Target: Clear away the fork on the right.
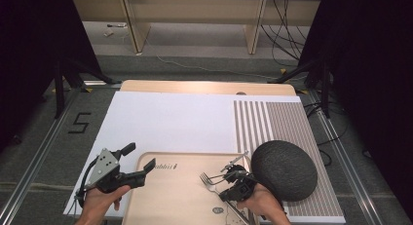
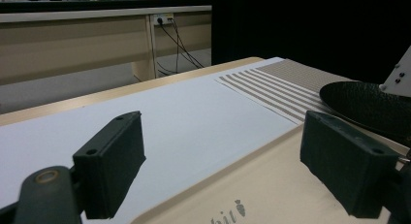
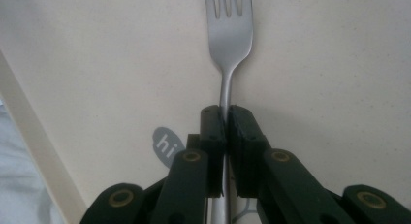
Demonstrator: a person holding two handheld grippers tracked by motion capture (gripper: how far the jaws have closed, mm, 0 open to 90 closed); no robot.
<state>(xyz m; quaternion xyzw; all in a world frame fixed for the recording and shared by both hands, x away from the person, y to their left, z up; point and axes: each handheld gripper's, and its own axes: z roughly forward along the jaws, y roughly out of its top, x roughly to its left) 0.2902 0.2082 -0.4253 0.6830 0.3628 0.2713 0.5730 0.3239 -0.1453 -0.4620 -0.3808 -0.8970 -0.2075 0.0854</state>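
- Nearest, at the bottom right of the high view: right gripper (image 1: 225, 180) in the person's right hand (image 1: 263, 203), jaws pinched together on the handle of a fork (image 1: 210, 181).
- Seen along its own jaws: right gripper (image 3: 225, 118) clamped on the thin neck of the fork (image 3: 229, 35), almost no gap left between the black pads.
- Fork over the beige tray (image 1: 170, 200), prongs pointing away from the hand toward the tray's middle; cannot tell whether resting on the tray or lifted just clear.
- Bottom left: left gripper (image 1: 141, 159) in the left hand (image 1: 100, 200), jaws spread wide, gripping nothing, touching nothing.
- From its own camera: left gripper (image 2: 220, 161) wide apart above the near left edge of the tray (image 2: 271, 190).
- Just right of the tray: dark round plate (image 1: 284, 170), close beside the right hand.
- Farther out: white sheet (image 1: 175, 122) with a striped panel (image 1: 272, 122) on its right part.
- Farthest: wooden table edge (image 1: 209, 87).
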